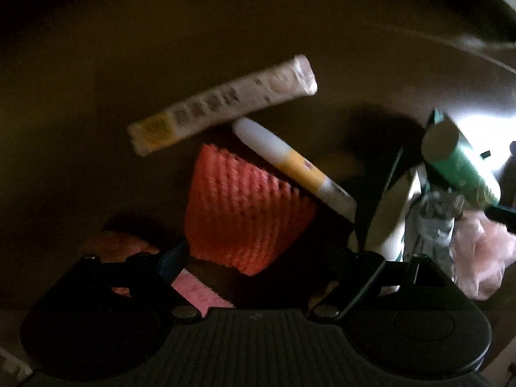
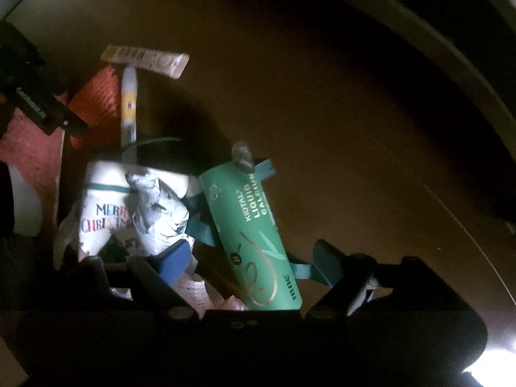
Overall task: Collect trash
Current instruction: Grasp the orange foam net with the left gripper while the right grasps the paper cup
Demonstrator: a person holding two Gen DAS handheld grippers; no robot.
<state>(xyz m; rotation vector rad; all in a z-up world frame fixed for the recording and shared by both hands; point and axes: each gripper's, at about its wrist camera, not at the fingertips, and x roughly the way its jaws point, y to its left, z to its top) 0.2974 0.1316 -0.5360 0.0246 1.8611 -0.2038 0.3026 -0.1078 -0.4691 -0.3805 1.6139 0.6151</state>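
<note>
Left claw (image 1: 271,258): matte black ribbed plastic body with round side housings, silver pivot screws and blue-padded fingers (image 1: 172,259); right claw (image 2: 250,264): matching black body, silver screws, one bright blue finger pad (image 2: 174,262), the other dark teal.

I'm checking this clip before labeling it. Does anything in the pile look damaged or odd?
Mostly it's a loose heap on the dark surface. The green Kidtal tube lies tilted between the open right gripper fingers, its teal flaps splayed out. A long sachet is motion-blurred and may be off the surface. The crumpled wrapper is plainly scrunched.
</note>
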